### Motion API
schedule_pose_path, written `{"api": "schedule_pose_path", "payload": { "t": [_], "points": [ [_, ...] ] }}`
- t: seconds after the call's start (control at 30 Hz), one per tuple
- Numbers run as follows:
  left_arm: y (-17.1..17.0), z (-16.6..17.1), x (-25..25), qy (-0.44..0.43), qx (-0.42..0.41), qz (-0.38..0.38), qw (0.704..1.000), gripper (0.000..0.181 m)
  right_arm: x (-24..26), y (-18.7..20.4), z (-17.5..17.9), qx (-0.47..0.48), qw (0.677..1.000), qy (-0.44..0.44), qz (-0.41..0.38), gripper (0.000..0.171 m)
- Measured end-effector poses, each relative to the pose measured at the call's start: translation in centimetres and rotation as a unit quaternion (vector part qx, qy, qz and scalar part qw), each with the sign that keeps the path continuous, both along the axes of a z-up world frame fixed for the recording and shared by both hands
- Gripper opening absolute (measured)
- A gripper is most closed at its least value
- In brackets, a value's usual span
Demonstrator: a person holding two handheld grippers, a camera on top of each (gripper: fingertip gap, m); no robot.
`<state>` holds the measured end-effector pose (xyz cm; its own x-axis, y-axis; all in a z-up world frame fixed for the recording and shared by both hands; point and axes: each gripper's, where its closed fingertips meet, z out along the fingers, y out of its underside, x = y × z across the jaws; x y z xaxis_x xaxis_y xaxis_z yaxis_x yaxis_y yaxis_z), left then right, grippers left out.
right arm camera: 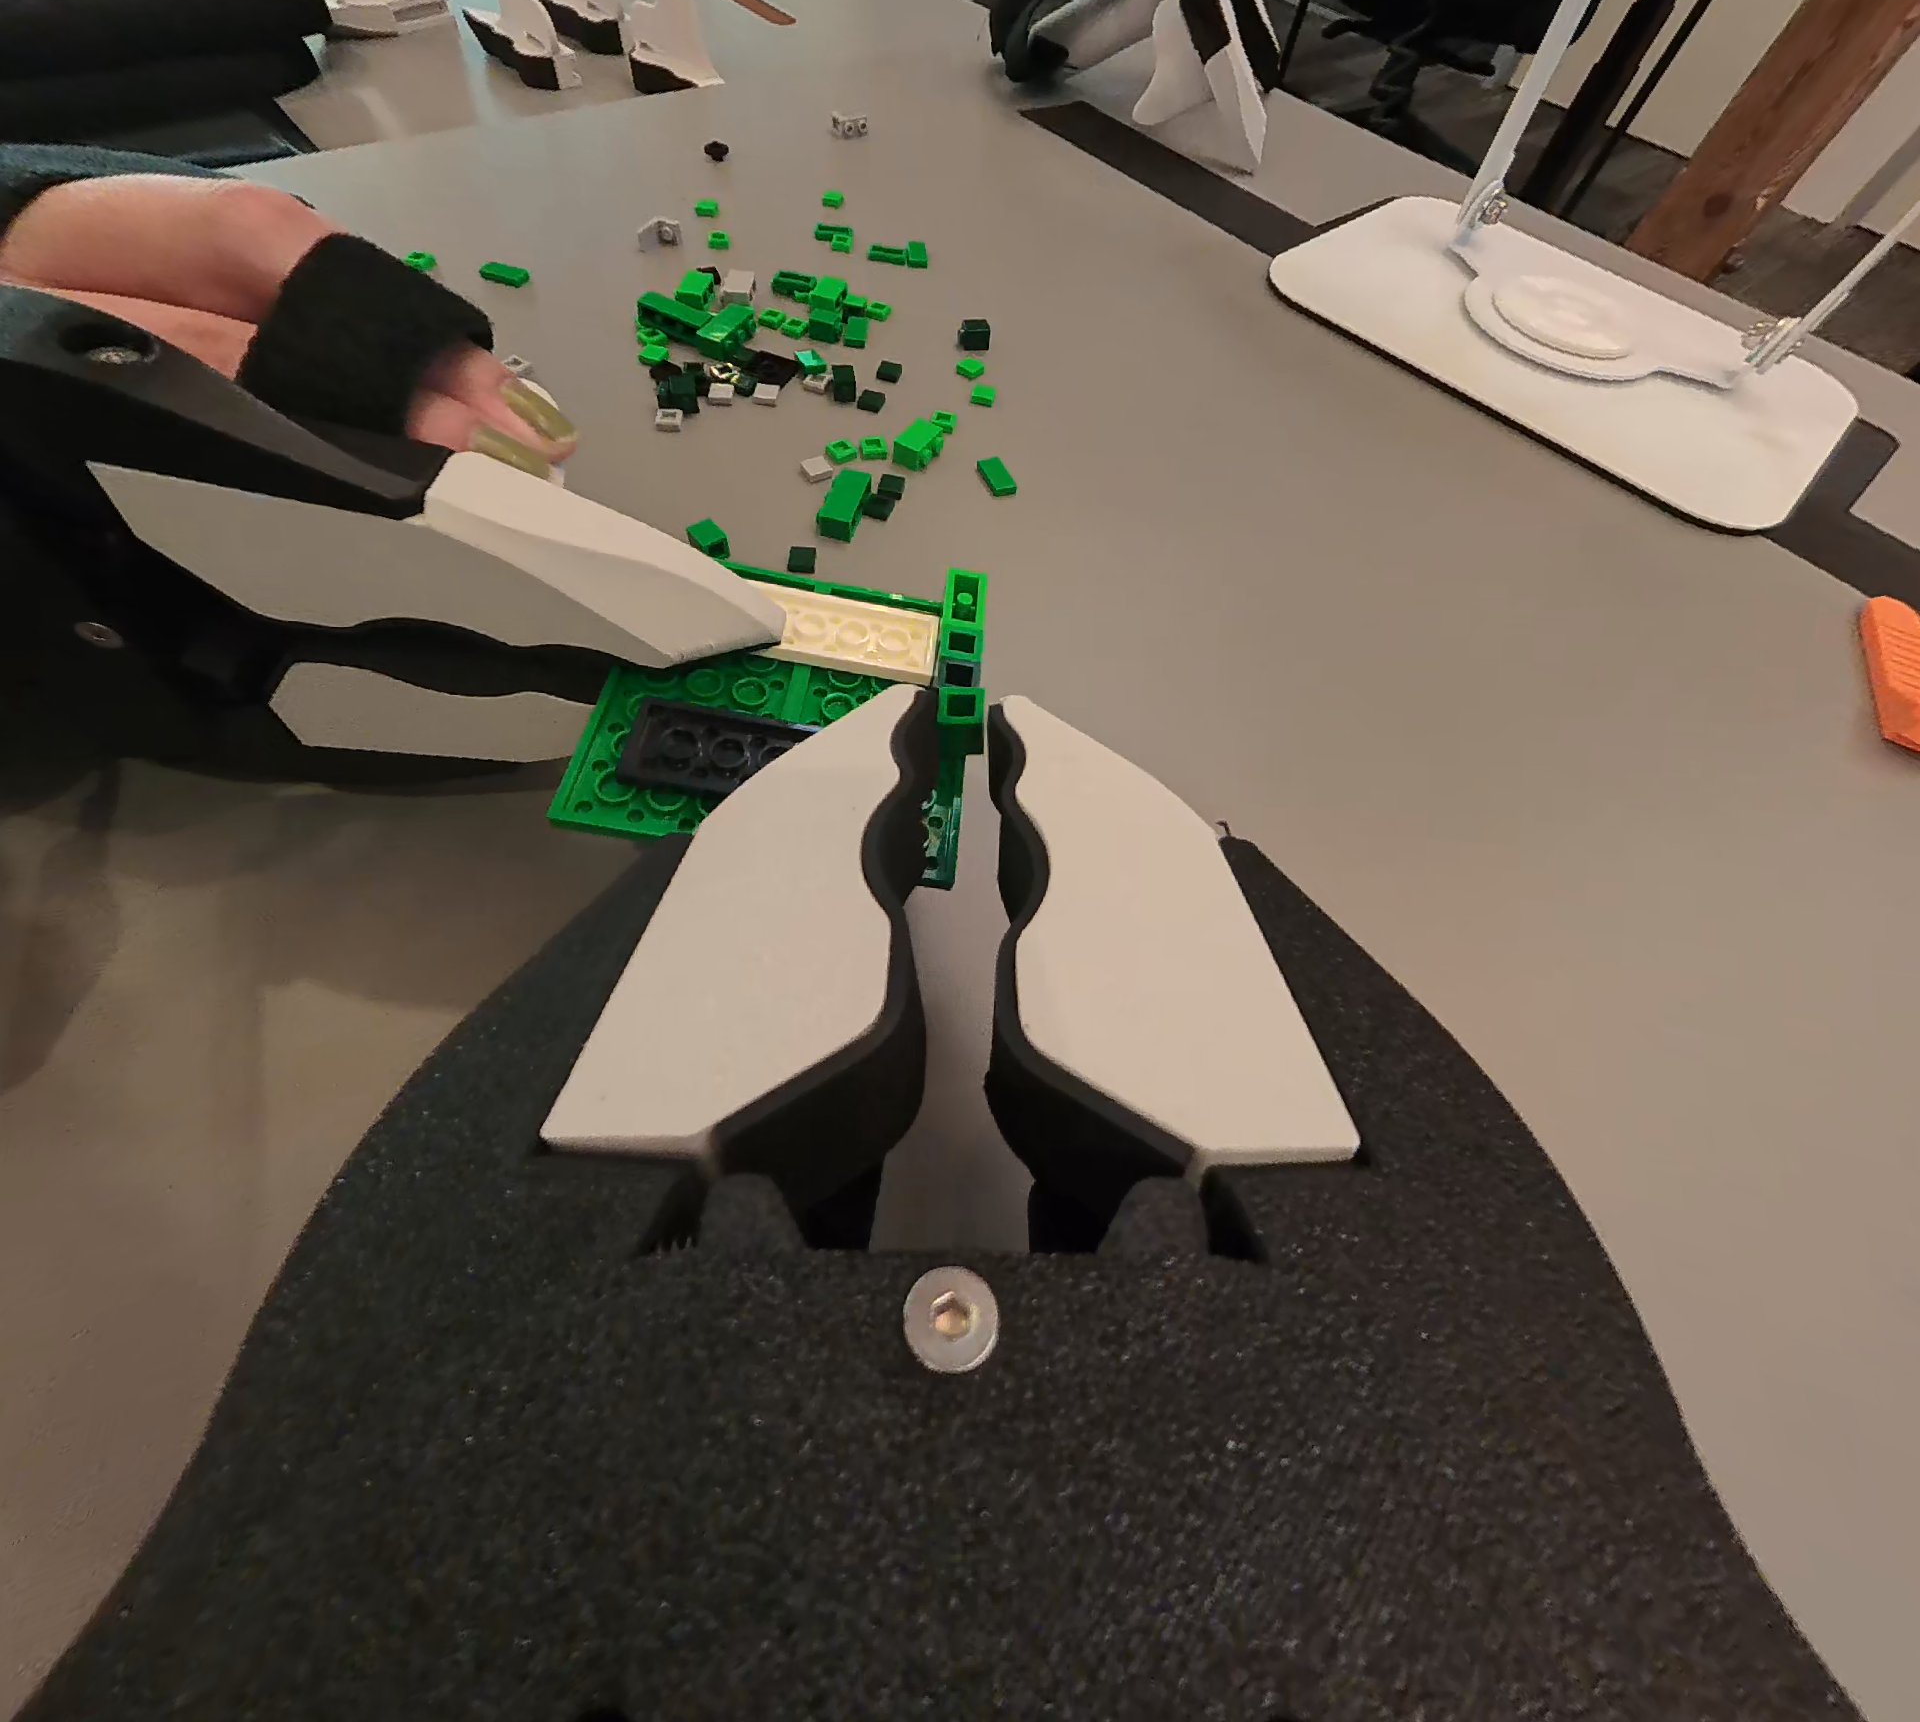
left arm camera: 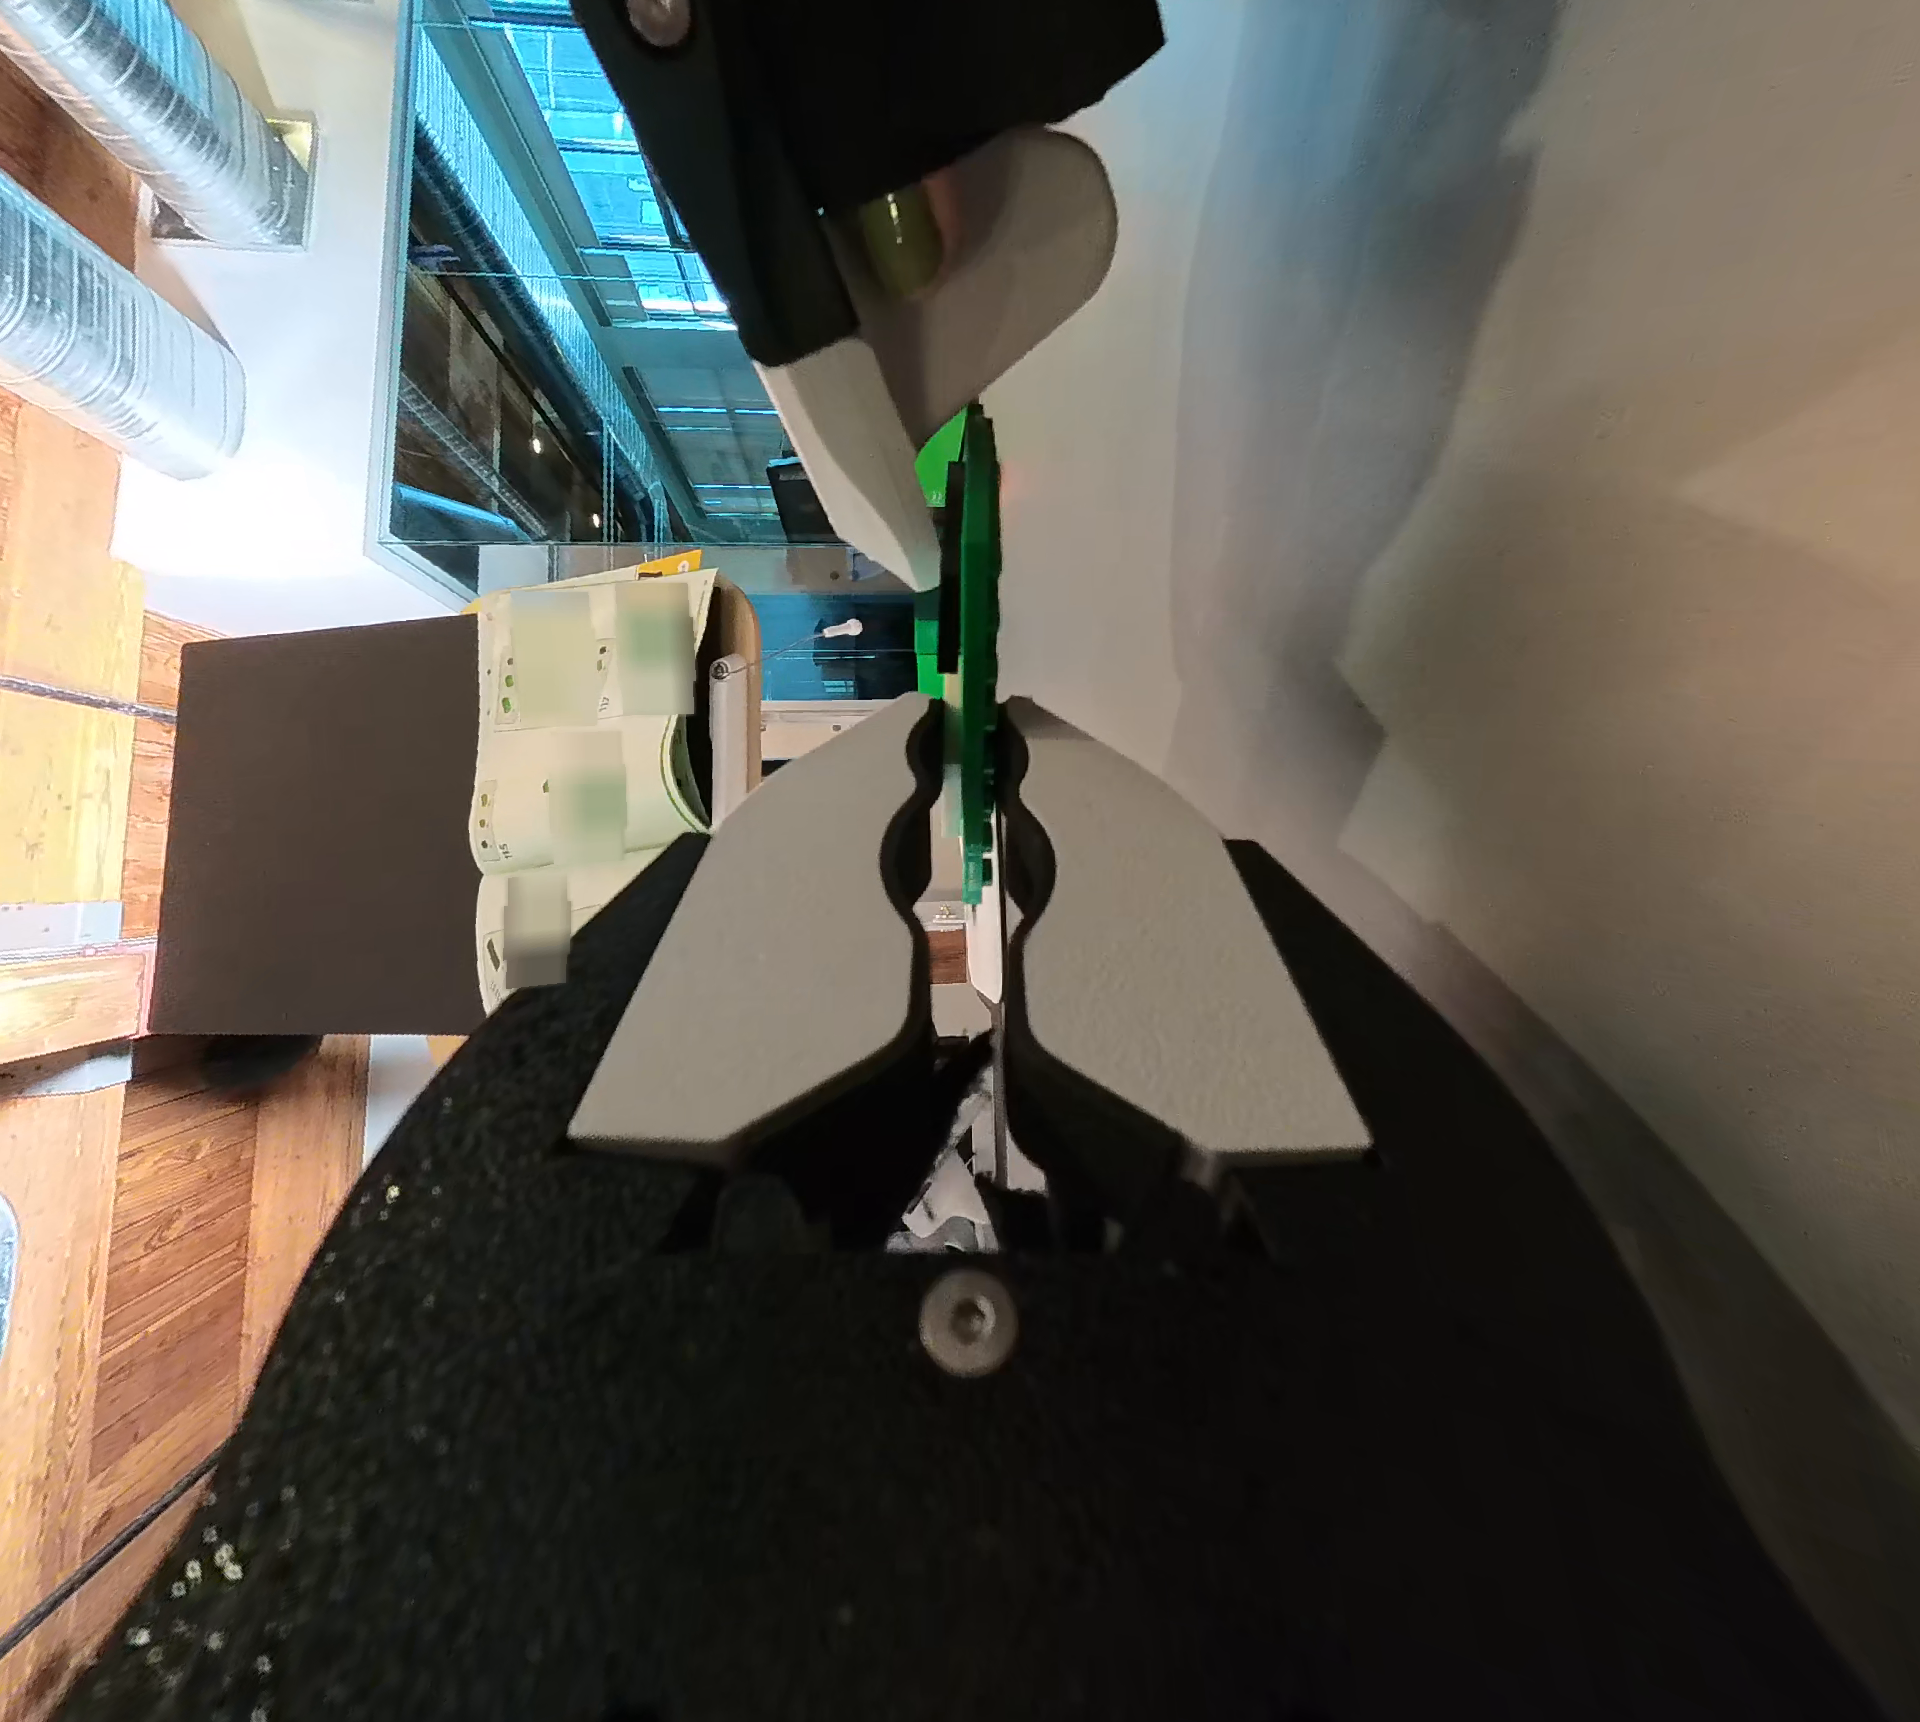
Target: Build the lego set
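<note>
So the green baseplate sits flat on the grey desk, partly built: a white plate runs along its far edge, a black plate lies nearer, and a short row of green bricks stands along its right edge, long axis running away from the right camera.

The left gripper comes in from the left side and is clamped on the baseplate, top finger lying over the end of the white plate (in its own wrist view the plate shows edge-on between the two fingers, pinched tight). The right gripper points straight at the near end of the brick row. Its jaws stand only a little apart with the nearest green brick right in the gap; I can't tell if the pads actually touch it, so I'd call it nearly closed around that brick, not a confirmed grip.

My guess is the next move is pressing or seating that brick, pushing down along the row. The right one is clearly the closer for that.

Room-wise: open desk to the right, an orange thing well apart at the edge, loose pieces scattered beyond the baseplate, and a white stand base further off.
</note>
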<state>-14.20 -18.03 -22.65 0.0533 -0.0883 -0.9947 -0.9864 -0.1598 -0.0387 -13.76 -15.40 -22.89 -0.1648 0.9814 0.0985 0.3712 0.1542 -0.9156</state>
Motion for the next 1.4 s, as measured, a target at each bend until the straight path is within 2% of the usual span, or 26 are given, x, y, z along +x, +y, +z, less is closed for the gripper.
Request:
{"api": "schedule_pose_path", "payload": {
  "t": [0.97,1.4],
  "points": [
    [-0.01,0.01,0.05,0.013,0.002,-0.002,1.0,0.008,0.03,-0.22,-0.11,-0.022,1.0,-0.004,0.005,0.008],
    [-0.07,0.05,-0.01,0.009,0.002,-0.002,1.0,0.008,0.1,0.15,0.53,-0.014,1.0,0.012,-0.003,0.014]
  ]
}}
